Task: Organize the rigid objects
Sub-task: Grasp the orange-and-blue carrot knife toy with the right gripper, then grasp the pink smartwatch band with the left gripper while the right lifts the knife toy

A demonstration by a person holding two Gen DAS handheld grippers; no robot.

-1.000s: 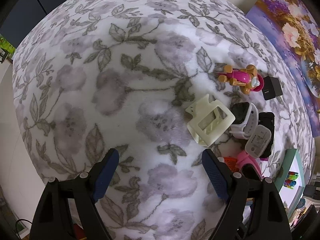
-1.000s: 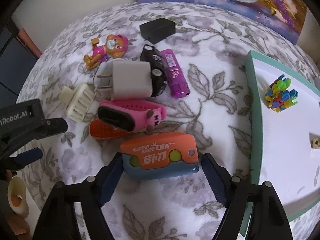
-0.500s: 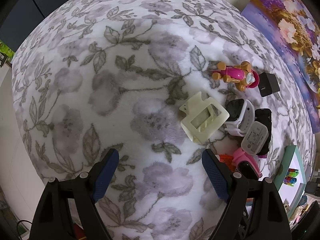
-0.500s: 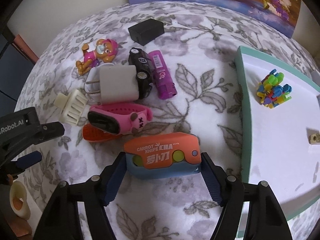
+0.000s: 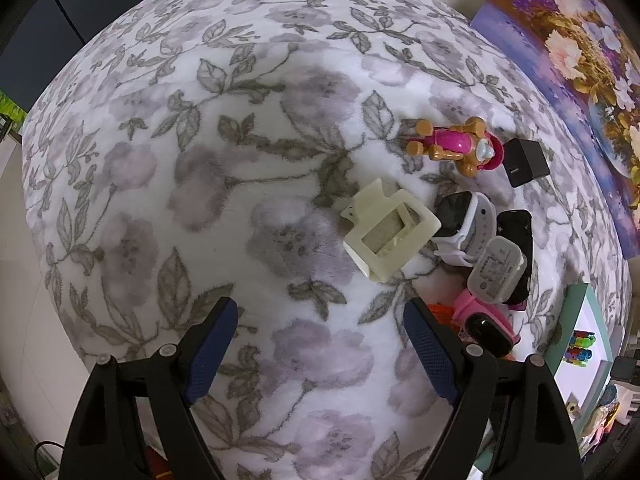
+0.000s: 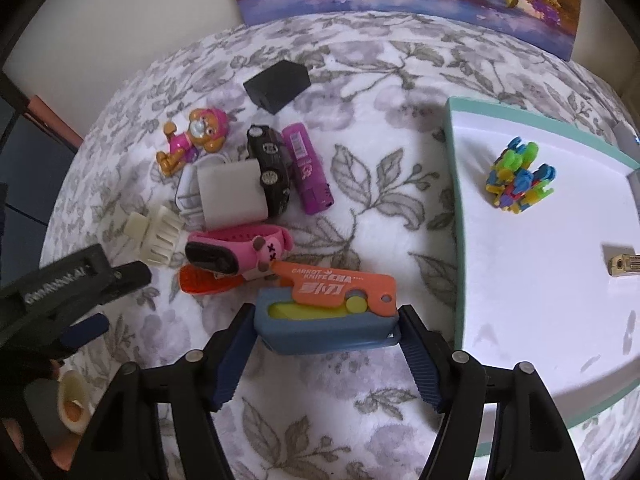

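- Two tools are mine: my right tool (image 6: pixel 326 354) clamps the carrot knife toy (image 6: pixel 328 316) by both ends, its blue base tilted up, seemingly off the blanket (image 6: pixel 360 64).
- So the step in hand looks like the carry; next I judge it should swing right, over the rim of the teal tray (image 6: pixel 456 240), and set down on bare white floor.
- My left tool (image 5: pixel 320 354) hangs wide and empty over the blanket, touching nothing.
- Beyond it lies the cream hair clip (image 5: pixel 386 234), beside the remaining pile.
- Farther off in the tray sit the coloured block cluster (image 6: pixel 520 182) and a small beige piece (image 6: pixel 622 265).
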